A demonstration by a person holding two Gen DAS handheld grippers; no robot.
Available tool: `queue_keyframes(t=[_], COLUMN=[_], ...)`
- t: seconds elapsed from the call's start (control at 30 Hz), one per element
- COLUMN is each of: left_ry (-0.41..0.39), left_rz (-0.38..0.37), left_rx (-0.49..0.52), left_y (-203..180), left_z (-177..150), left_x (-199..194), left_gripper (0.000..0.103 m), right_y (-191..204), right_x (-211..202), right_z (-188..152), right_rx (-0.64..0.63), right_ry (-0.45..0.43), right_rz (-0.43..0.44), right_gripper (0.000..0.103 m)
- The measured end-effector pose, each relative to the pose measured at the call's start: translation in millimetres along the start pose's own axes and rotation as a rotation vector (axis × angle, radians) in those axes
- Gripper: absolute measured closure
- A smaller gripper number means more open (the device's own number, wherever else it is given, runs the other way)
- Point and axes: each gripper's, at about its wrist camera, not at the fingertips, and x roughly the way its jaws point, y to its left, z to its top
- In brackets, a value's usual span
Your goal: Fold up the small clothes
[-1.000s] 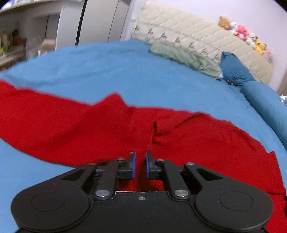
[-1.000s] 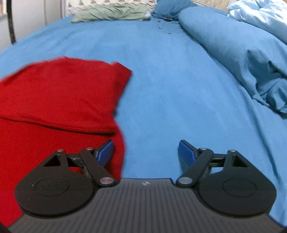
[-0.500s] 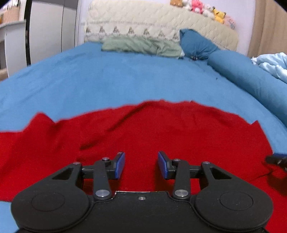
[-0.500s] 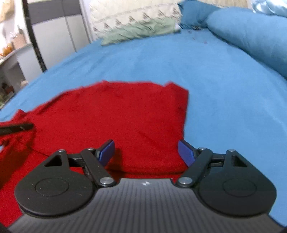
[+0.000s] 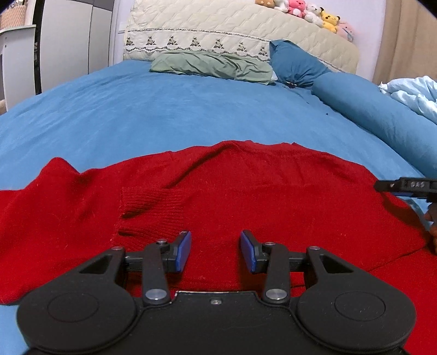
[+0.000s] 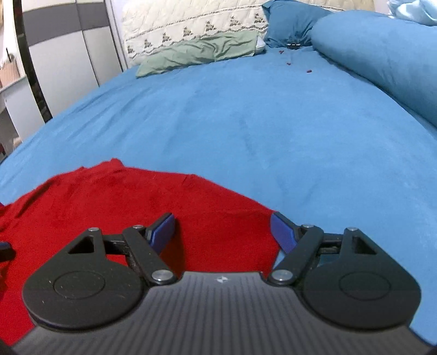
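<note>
A red knitted sweater [image 5: 245, 191] lies spread on the blue bedsheet [image 5: 164, 109], with a ribbed cuff [image 5: 150, 202] folded onto its body. My left gripper [image 5: 215, 250] is open and empty just above the sweater's near part. My right gripper [image 6: 222, 230] is open wide and empty over the sweater's right edge [image 6: 164, 196]. The right gripper's tip also shows at the right edge of the left wrist view [image 5: 404, 187].
A green pillow [image 5: 213, 65], a dark blue pillow [image 5: 295, 65] and a quilted cream headboard [image 5: 232, 30] with plush toys [image 5: 303, 8] stand at the far end. A rolled blue duvet [image 5: 377, 109] lies along the right. White wardrobes [image 6: 68, 49] stand on the left.
My left gripper opened, letting go of the sweater, and swung to face the headboard. My right gripper moved left over the sweater's edge, still open. A sleeve cuff now lies folded onto the body.
</note>
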Motion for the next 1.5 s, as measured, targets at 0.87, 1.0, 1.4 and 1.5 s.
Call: queue_keyframes(t=[0.87, 1.0, 1.4, 1.5], left_ry=[-0.148, -0.154, -0.082, -0.079], left_rz=[0.103, 0.175, 0.412, 0.403], left_rx=[-0.061, -0.105, -0.314, -0.389], left_y=[44.5, 96.1, 267.2, 302.3], left_z=[39.0, 45.2, -4.8, -17.1], left_x=[-168.2, -197.0, -206.0, -196.3], left_gripper=[0.005, 0.004, 0.005, 0.016], right_y=[161.6, 212.0, 344.3, 368.0], right_x=[-165.3, -168.8, -114.7, -98.7], right_z=[-1.2, 8.2, -56.3, -72.0], right_rx=[-0.164, -0.159, -0.196, -0.224], right_ry=[-0.018, 0.003, 0.121, 0.153], right_rz=[0.160, 0.223, 0.328, 0.324], right_gripper=[0.000, 0.000, 0.000, 0.000])
